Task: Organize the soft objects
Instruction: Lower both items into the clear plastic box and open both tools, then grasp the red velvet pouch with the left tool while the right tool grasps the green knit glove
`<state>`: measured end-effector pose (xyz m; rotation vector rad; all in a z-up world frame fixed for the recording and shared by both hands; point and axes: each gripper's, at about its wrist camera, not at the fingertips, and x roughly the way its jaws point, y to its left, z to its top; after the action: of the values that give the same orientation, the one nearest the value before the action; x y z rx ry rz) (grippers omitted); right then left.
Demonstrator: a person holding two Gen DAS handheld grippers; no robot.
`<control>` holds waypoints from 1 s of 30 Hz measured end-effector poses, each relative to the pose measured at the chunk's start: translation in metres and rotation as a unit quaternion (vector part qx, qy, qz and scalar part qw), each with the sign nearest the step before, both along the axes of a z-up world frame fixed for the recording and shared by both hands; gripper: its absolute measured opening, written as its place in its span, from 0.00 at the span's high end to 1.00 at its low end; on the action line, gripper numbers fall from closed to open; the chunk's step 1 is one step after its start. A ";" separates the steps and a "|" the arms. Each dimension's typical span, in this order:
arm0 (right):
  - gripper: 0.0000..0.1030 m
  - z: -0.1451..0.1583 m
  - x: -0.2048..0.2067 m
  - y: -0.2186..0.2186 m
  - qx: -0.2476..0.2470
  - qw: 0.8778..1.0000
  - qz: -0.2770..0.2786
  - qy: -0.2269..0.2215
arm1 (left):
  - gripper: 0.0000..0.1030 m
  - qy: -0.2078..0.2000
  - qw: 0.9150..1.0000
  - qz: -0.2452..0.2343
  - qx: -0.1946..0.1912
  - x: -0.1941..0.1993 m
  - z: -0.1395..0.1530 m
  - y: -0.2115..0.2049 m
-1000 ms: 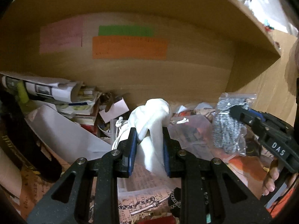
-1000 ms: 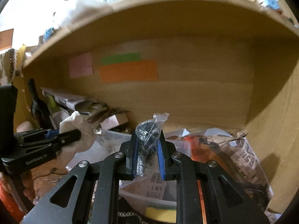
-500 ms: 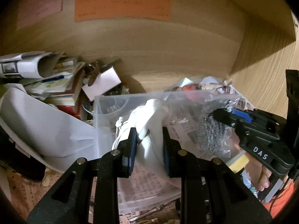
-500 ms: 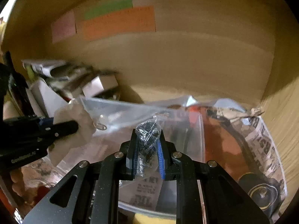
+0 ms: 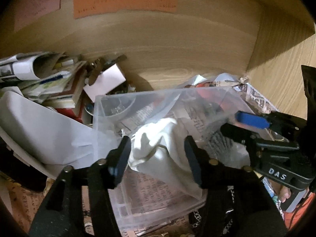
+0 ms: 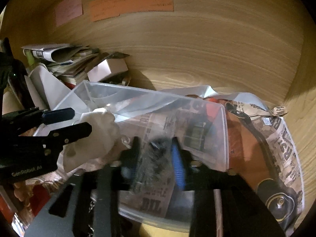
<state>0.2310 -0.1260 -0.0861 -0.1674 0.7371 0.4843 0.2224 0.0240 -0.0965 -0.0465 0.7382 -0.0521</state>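
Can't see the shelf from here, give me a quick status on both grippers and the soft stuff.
Left gripper open, white cloth loose between its fingers, over the clear bin. Right gripper open around bagged steel wool. Nothing blocking the bin.

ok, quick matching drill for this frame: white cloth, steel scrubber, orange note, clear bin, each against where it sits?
Things:
1. white cloth
2. steel scrubber
3. orange note
4. clear bin

Places:
A. stuck on the wooden back wall
B. between the open left tongs
C. between the open right tongs
D. sitting on newspaper

Pairs: 1-B, 2-C, 3-A, 4-D
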 end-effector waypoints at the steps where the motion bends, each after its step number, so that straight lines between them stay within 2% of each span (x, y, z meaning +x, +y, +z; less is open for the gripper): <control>1: 0.46 0.004 -0.003 -0.001 0.003 1.000 -0.001 -0.010 | 0.44 -0.003 1.000 0.000 0.001 -0.003 0.002 0.001; 8: 0.29 0.032 -0.022 -0.009 0.026 0.998 -0.003 -0.058 | 0.34 -0.037 0.999 -0.004 0.000 -0.024 0.026 0.000; 14: 0.21 0.059 -0.053 -0.019 0.047 0.993 0.001 -0.106 | 0.27 -0.080 0.997 -0.010 -0.002 -0.057 0.051 0.002; 19: 0.21 0.070 -0.080 -0.028 0.063 0.990 0.008 -0.129 | 0.19 -0.112 0.994 -0.012 -0.007 -0.086 0.064 0.005; 24: 0.19 0.066 -0.102 -0.033 0.067 0.989 0.011 -0.132 | 0.11 -0.119 0.993 -0.009 -0.016 -0.111 0.060 0.010; 30: 0.19 0.047 -0.122 -0.035 0.074 0.991 0.013 -0.107 | 0.11 -0.093 0.995 -0.002 -0.028 -0.129 0.039 0.016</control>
<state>0.1094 -0.1613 -0.0393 -0.0881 0.4869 0.5358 0.0939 0.0401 -0.0580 -0.0922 0.5514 -0.0793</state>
